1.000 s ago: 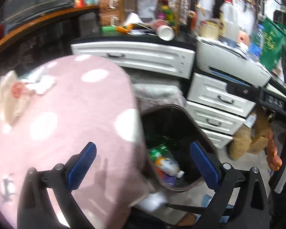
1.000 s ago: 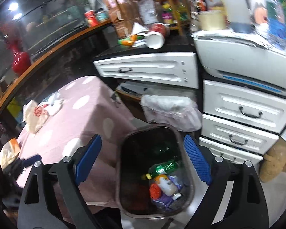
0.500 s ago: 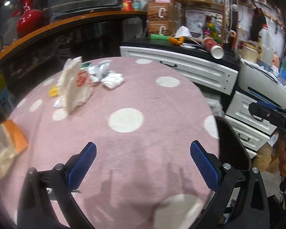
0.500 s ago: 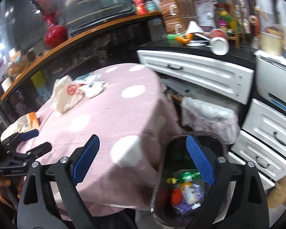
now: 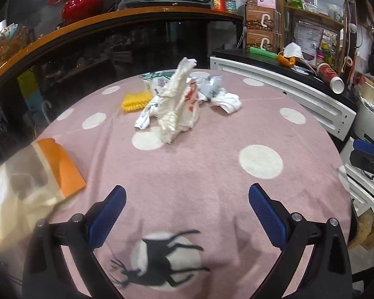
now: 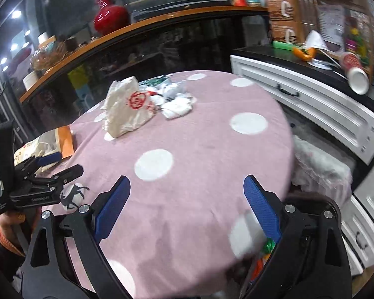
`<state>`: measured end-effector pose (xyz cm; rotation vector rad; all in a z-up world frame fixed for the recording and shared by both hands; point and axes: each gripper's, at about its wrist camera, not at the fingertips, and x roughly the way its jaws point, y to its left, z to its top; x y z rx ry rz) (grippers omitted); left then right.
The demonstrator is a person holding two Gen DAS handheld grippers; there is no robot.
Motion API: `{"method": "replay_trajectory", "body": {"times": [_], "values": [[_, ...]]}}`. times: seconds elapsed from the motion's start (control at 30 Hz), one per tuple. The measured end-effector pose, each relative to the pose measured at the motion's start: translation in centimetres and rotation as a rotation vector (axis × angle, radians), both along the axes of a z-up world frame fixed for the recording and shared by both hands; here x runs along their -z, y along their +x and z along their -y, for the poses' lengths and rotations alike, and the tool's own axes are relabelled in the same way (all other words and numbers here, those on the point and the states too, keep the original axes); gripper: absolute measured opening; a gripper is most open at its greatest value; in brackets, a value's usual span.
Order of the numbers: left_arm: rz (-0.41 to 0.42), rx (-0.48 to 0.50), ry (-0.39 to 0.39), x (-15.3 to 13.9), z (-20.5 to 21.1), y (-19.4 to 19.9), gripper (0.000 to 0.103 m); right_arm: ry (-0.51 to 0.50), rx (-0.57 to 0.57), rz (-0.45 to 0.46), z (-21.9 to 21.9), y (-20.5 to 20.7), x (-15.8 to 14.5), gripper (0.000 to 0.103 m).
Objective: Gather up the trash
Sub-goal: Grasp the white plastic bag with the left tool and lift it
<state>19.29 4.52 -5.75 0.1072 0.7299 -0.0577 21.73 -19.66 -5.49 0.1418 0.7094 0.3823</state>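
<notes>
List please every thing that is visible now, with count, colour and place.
tablecloth: one, pink with white dots, covers the table
plastic bag: one, white with red print, far part of the table
crumpled wrappers: a few, white and grey, right of the bag
ridged item: one, yellow, left of the bag
packet: one, orange and clear, left table edge
vase: one, red, on the wooden shelf
paper cup: one, red and white, lying on the black counter
left hand-held gripper: open, empty
right hand-held gripper: open, empty
</notes>
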Motion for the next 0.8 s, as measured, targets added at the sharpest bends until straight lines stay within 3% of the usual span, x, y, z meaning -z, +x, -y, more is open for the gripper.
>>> {"method": "replay_trajectory", "body": {"times": [0.27,0.43,0.5,0.6,0.67,0.7,0.8], "values": [[0.059,-0.015,0.015,-1.9,-0.6,6.2,0.095,-0.026,-0.066,-0.011,-4.0,3.6,-0.6,0.091],[0.031,-0.019,0.052,-1.1,0.1,10.6,0.091,-0.047,-0.084,-0.027,-5.2,5.1,-0.2,0.091],[0.016,-0.015,0.075,-0.3,0.4,12.1,0.085,-0.055,-0.087,-0.035,-5.3,5.7,0.1,0.091],[-0.003,-0.022,0.1,0.8,0.3,13.4,0.062,-0.071,-0.086,-0.049,-5.5,6.7,0.6,0.091],[-0.028,-0.029,0.096,1.4,0.1,14.1,0.031,-0.084,-0.086,-0.058,-5.7,7.4,0.9,0.091],[-0.039,-0.036,0.076,1.6,-0.3,14.1,0.024,-0.089,-0.086,-0.061,-5.7,7.7,1.0,0.091],[-0.027,-0.046,-0.003,1.0,-1.5,12.9,0.02,-0.101,-0.092,-0.06,-6.0,8.5,1.1,0.091]]}}
